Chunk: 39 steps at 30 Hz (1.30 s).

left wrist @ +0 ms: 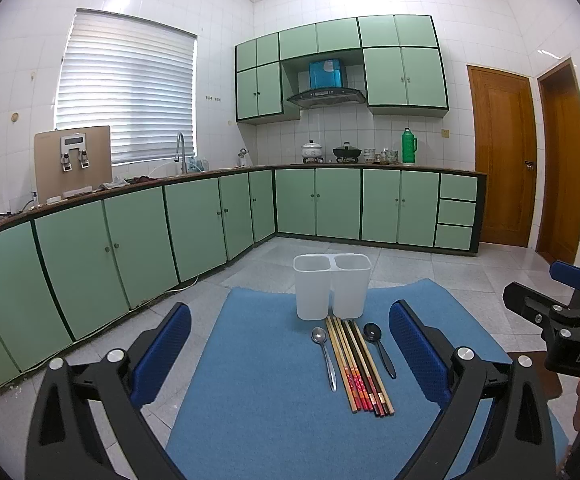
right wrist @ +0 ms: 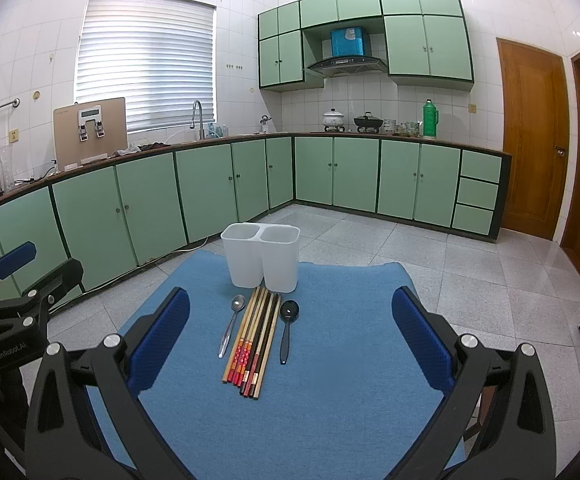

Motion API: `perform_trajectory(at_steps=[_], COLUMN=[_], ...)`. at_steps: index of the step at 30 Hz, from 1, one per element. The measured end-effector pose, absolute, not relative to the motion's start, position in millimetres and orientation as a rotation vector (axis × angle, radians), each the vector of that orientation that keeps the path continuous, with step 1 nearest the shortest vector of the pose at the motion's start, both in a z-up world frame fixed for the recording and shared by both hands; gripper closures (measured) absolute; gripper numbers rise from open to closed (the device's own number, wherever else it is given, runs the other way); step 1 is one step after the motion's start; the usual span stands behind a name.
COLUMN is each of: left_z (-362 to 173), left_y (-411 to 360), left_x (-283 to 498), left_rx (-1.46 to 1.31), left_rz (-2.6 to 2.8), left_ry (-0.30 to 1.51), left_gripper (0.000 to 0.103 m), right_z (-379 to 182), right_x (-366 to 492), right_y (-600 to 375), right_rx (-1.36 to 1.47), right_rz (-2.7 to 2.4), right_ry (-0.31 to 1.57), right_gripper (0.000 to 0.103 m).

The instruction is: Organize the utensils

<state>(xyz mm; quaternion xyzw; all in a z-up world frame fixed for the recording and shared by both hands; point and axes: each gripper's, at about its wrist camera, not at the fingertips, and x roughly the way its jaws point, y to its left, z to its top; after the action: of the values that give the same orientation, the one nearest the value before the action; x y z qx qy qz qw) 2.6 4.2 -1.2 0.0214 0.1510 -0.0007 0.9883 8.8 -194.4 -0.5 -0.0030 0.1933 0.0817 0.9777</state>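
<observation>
A bundle of chopsticks (left wrist: 360,364) is laid lengthwise on a blue mat (left wrist: 258,400), flanked by a metal spoon (left wrist: 324,354) just to its left and a black spoon (left wrist: 379,346) just to its right. At the far ends of the chopsticks a white two-compartment utensil holder (left wrist: 332,286) is stood upright on the mat, both compartments seen empty. The mat is spread on a bench above a grey tiled floor (left wrist: 430,268). The left claw (left wrist: 290,354) is held open above the near part of the mat, gripping nothing. The right claw (right wrist: 290,340) is likewise spread wide, nothing between its blue pads (right wrist: 418,340). Green cabinets (right wrist: 342,176) are seen along the far walls.
</observation>
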Motion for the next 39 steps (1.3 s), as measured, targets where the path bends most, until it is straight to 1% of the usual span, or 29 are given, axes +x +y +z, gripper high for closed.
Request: perform_trajectory(at_steps=[13,15,21,39], left_z=[-1.9,7.4,8.8,-4.8], left_y=[7.6,6.8,12.8,3.8], left_x=[6.6,0.2,2.1,17.3], left_rx=[0.043,0.044,0.044,0.055], left_rz=[-0.001,0.001,0.003,0.004], left_ry=[0.307,0.305,0.31,0.342], left_gripper=[0.006,0.006,0.006,0.006], right_z=[-0.5,-0.3,-1.0,-9.9], right_x=[8.8,8.4,8.5,22.8], right_y=[-194.0,-193.7,-193.5,-189.9], right_rx=[-0.006,-0.005,-0.006,0.0], right_rz=[0.163,0.163,0.164,0.155], right_ry=[0.393,0.392,0.395,0.429], right_gripper=[0.005,0.005,0.005,0.005])
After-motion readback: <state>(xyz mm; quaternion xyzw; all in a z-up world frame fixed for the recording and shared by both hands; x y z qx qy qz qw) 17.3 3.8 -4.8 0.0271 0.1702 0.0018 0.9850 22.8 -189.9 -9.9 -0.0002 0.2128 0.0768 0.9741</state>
